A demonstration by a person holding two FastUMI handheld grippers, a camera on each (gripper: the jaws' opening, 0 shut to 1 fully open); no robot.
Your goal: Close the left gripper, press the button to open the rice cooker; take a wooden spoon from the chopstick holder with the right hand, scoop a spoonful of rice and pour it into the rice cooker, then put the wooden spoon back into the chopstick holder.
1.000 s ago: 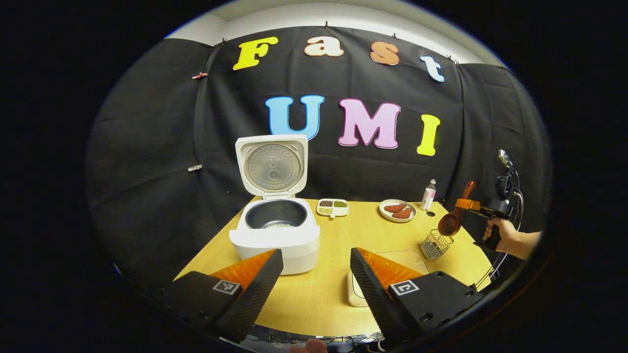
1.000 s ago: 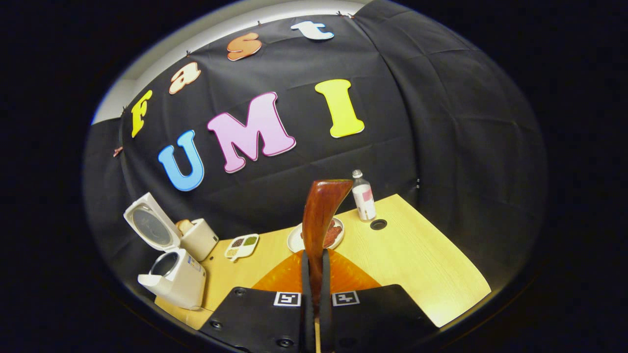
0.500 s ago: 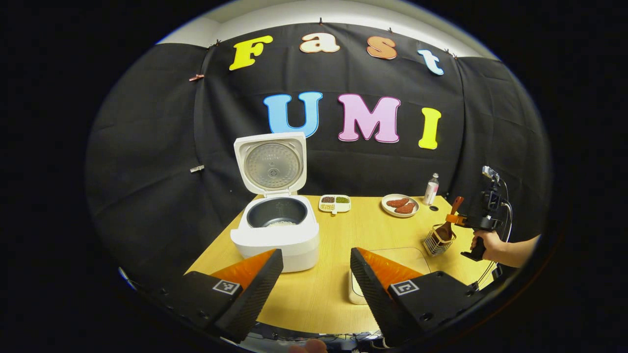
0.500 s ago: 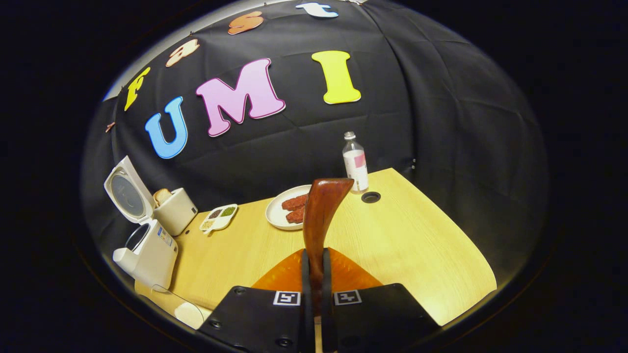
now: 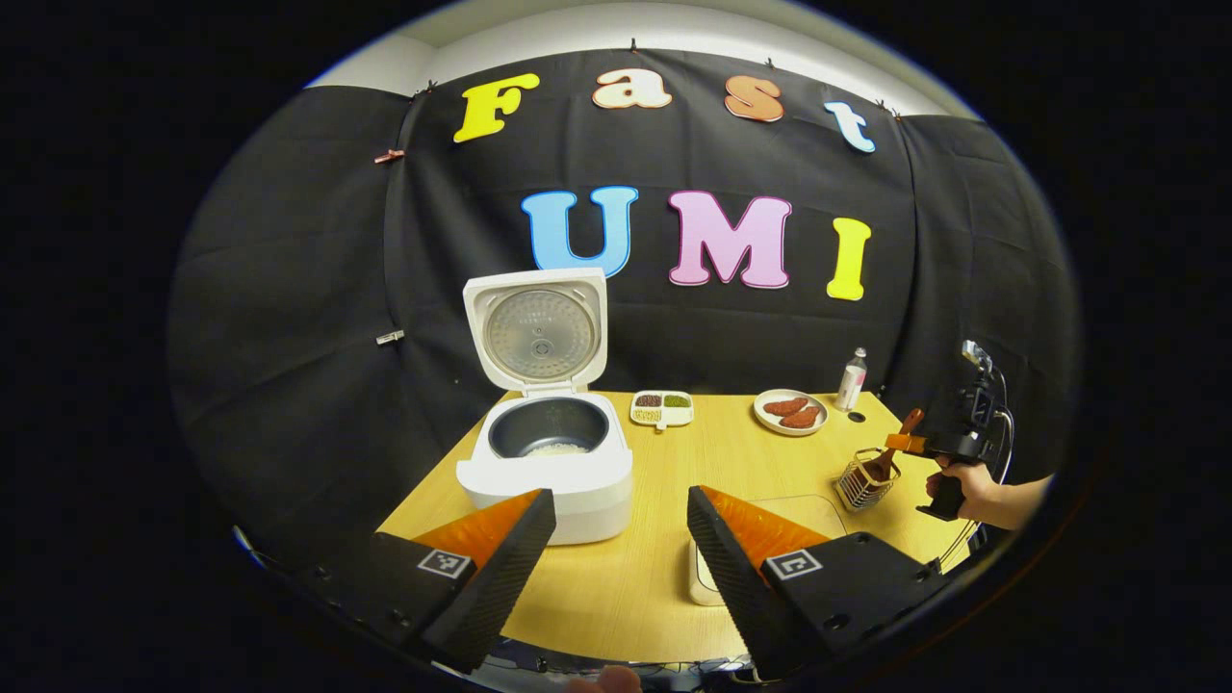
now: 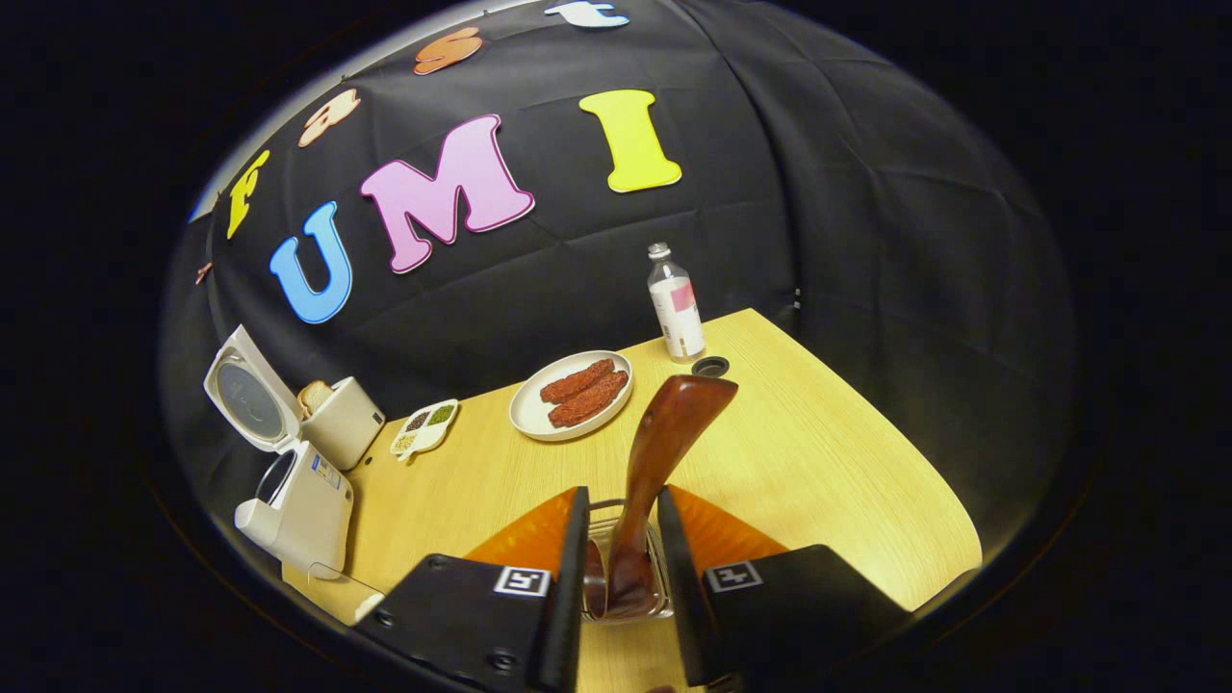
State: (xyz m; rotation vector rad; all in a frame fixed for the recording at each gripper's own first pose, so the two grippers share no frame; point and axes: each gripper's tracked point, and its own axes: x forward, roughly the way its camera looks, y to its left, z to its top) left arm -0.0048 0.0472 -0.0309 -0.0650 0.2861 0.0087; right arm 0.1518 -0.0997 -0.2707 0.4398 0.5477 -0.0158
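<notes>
The white rice cooker (image 5: 549, 472) stands on the left of the table with its lid (image 5: 536, 329) up and a little rice in the dark pot. My left gripper (image 5: 621, 499) hovers open in front of it, holding nothing. At the right edge, a hand holds my right gripper (image 5: 910, 445) over the wire chopstick holder (image 5: 863, 478). In the right gripper view, the wooden spoon (image 6: 664, 443) stands bowl-down in the holder (image 6: 599, 504). My right gripper (image 6: 622, 496) is open, its fingers parted on either side of the handle. The cooker (image 6: 298, 505) shows far left.
A plate of sausages (image 5: 789, 411), a small bottle (image 5: 852, 366) and a divided dish of grains (image 5: 660, 404) line the table's back. A toaster (image 6: 346, 423) with bread sits behind the cooker. A pale tray (image 5: 703, 568) lies near the front edge of the table (image 5: 626, 587).
The right gripper came down with the spoon, set its bowl into the wire holder, and its fingers parted off the handle. The left gripper stayed open and barely shifted.
</notes>
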